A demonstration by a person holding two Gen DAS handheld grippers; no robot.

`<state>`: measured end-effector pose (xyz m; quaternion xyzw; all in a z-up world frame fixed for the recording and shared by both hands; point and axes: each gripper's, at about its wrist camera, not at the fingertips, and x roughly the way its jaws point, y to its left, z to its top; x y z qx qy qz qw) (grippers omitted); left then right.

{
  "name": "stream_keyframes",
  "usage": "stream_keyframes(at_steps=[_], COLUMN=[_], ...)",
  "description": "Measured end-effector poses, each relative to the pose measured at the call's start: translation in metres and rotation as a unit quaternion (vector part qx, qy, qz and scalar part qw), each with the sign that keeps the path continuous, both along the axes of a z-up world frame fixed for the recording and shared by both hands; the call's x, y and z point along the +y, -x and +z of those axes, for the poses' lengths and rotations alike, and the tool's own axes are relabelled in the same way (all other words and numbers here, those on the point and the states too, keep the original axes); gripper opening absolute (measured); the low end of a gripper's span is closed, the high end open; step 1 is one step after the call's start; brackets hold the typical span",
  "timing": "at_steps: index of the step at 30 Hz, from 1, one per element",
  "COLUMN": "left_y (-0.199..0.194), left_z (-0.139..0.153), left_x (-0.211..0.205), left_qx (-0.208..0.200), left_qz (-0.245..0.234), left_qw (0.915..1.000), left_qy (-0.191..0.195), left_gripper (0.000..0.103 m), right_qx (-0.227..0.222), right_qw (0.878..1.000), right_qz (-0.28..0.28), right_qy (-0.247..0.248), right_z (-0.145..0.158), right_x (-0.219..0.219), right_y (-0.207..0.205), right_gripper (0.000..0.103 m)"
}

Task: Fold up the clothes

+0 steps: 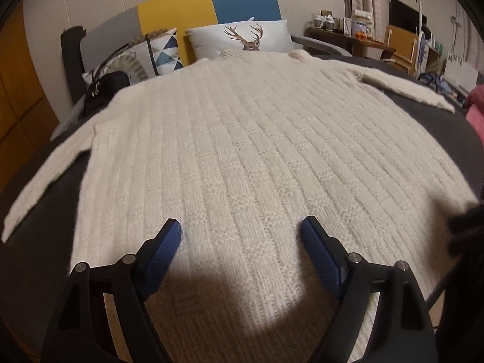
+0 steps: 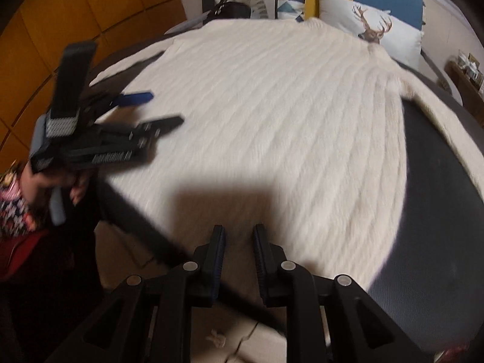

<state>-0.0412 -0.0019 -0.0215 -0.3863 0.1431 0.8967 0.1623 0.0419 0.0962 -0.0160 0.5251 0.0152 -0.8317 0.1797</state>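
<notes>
A cream cable-knit sweater [image 1: 242, 136] lies flat on the dark grey bed [image 1: 438, 127], neck toward the pillows, with one sleeve [image 1: 45, 181] spread left and the other [image 1: 408, 90] spread right. My left gripper [image 1: 241, 225] is open wide just above the sweater's hem, with nothing between its blue pads. The blurred right wrist view shows the same sweater [image 2: 272, 106], with the left gripper [image 2: 160, 109] held by a hand [image 2: 39, 181] at its left side. My right gripper [image 2: 239, 231] hovers at the hem near the bed's edge, narrowly open and empty.
At the bed's head are a deer-print pillow [image 1: 242, 39], a triangle-patterned pillow [image 1: 163, 51] and a black bag [image 1: 103, 90]. Jars crowd a side table [image 1: 341, 27] at the back right. Pink fabric [image 1: 475, 106] lies at the right edge. Below the bed edge is floor [image 2: 242, 341].
</notes>
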Motion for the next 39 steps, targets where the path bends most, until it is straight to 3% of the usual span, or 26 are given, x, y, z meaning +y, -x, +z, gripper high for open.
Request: stream_keyframes(at_steps=[4, 6, 10, 14, 16, 21, 24, 29, 34, 37, 39], left_y=[0.007, 0.006, 0.004, 0.004, 0.003, 0.003, 0.003, 0.004, 0.008, 0.011, 0.012], left_z=[0.002, 0.002, 0.003, 0.003, 0.003, 0.002, 0.002, 0.003, 0.007, 0.012, 0.016], left_x=[-0.002, -0.003, -0.002, -0.003, -0.002, -0.003, -0.004, -0.005, -0.004, -0.006, -0.013], left_qx=[-0.01, -0.011, -0.013, -0.014, -0.015, -0.017, -0.018, -0.02, -0.037, -0.044, -0.026], left_qz=[0.016, 0.019, 0.027, 0.032, 0.034, 0.037, 0.038, 0.041, 0.038, 0.029, 0.04], left_qw=[0.9998, 0.9998, 0.9995, 0.9994, 0.9993, 0.9992, 0.9991, 0.9989, 0.9986, 0.9986, 0.9987], left_qy=[-0.004, -0.004, -0.003, -0.004, -0.005, -0.008, -0.01, -0.01, -0.007, 0.001, 0.02], left_gripper=[0.084, 0.084, 0.084, 0.084, 0.084, 0.085, 0.085, 0.085, 0.086, 0.086, 0.086], right_qx=[-0.021, 0.0, 0.049, 0.039, 0.023, 0.065, 0.069, 0.035, 0.077, 0.071, 0.065], right_qw=[1.0, 1.0, 0.998, 0.995, 0.997, 0.997, 0.997, 0.999, 0.994, 0.991, 0.991], right_qz=[0.015, 0.013, -0.041, -0.086, -0.073, -0.028, -0.014, -0.014, -0.078, -0.109, -0.11], right_qy=[0.001, 0.007, 0.03, 0.035, 0.005, -0.044, -0.045, -0.007, 0.022, -0.01, -0.027], right_z=[0.003, 0.014, 0.03, 0.017, 0.002, -0.001, -0.002, 0.003, 0.022, 0.015, 0.006], right_x=[0.004, 0.003, 0.003, -0.005, -0.018, -0.036, -0.035, -0.02, -0.001, 0.008, 0.012], right_y=[-0.012, -0.005, 0.027, 0.058, 0.061, 0.036, 0.021, 0.015, 0.021, 0.035, 0.038], right_gripper=[0.018, 0.018, 0.019, 0.019, 0.02, 0.024, 0.024, 0.024, 0.024, 0.024, 0.024])
